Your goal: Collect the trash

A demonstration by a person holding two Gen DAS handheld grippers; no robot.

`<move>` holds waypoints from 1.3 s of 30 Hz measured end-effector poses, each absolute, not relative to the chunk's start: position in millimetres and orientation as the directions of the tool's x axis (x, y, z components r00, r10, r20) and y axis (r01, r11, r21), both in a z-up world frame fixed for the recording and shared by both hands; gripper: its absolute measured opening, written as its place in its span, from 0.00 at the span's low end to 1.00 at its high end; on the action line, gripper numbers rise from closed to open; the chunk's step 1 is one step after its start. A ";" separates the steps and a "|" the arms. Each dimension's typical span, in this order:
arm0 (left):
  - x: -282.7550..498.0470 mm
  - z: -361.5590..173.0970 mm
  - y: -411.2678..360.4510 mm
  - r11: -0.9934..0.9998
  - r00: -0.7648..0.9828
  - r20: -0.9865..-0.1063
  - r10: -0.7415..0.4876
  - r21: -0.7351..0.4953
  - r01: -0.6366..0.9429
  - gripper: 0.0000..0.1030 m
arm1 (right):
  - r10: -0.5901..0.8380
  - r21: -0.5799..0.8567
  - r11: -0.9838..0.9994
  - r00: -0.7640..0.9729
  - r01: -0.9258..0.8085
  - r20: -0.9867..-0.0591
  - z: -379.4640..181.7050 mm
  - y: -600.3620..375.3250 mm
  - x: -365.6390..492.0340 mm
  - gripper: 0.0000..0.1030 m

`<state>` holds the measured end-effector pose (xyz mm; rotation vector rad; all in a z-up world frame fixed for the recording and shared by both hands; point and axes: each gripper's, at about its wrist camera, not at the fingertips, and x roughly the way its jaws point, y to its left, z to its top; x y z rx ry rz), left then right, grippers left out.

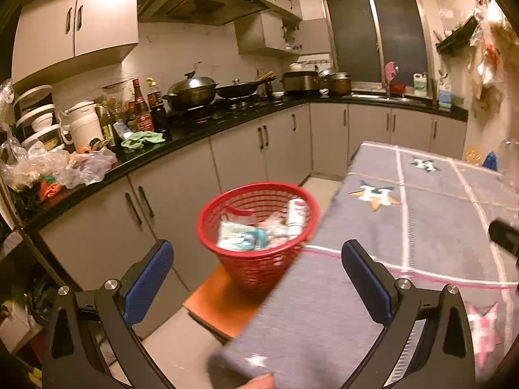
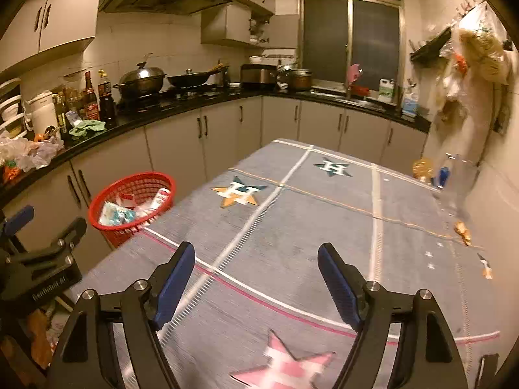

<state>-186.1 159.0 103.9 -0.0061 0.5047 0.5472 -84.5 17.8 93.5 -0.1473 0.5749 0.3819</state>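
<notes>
A red mesh basket [image 1: 259,269] stands on an orange stool [image 1: 220,301] by the table's left edge. It holds a teal packet [image 1: 243,238], a white tube [image 1: 296,215] and other wrappers. My left gripper [image 1: 256,249] hangs open in front of the basket with nothing between its blue pads. In the right wrist view the basket [image 2: 120,235] sits to the left, and my right gripper [image 2: 255,249] is open and empty over the grey star-patterned cloth [image 2: 292,227]. Small orange scraps [image 2: 464,228] lie near the cloth's right edge.
The left gripper [image 2: 48,223] shows at the left border of the right wrist view. A black counter [image 1: 194,136] with pots, bottles and crumpled bags [image 1: 81,168] runs along the left and back. A yellow object [image 2: 421,167], a blue item [image 2: 442,175] and clear plastic stand at the table's far right.
</notes>
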 end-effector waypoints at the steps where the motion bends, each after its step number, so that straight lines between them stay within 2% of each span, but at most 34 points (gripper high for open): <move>1: -186.3 104.8 154.0 0.856 0.736 -0.458 0.499 0.126 -0.502 1.00 | 0.303 -0.029 0.924 0.774 -0.382 -0.555 92.0 11.7 -87.8 0.81; 5: -184.4 102.7 139.7 0.828 0.696 -0.464 0.548 0.178 -0.532 1.00 | 0.299 -0.032 0.925 0.777 -0.379 -0.553 86.3 2.8 -98.6 0.81; 9: -185.9 96.8 123.0 0.797 0.679 -0.422 0.601 0.248 -0.551 1.00 | 0.290 -0.054 0.924 0.786 -0.378 -0.546 82.3 0.8 -105.2 0.85; 24: -176.2 83.4 116.1 0.837 0.706 -0.455 0.542 0.215 -0.504 1.00 | 0.211 -0.078 0.947 0.789 -0.311 -0.577 60.7 -15.4 -102.5 0.88; 39: -172.7 83.1 124.2 0.838 0.707 -0.459 0.538 0.207 -0.504 1.00 | 0.196 -0.088 0.948 0.779 -0.306 -0.596 56.6 -8.6 -93.5 0.89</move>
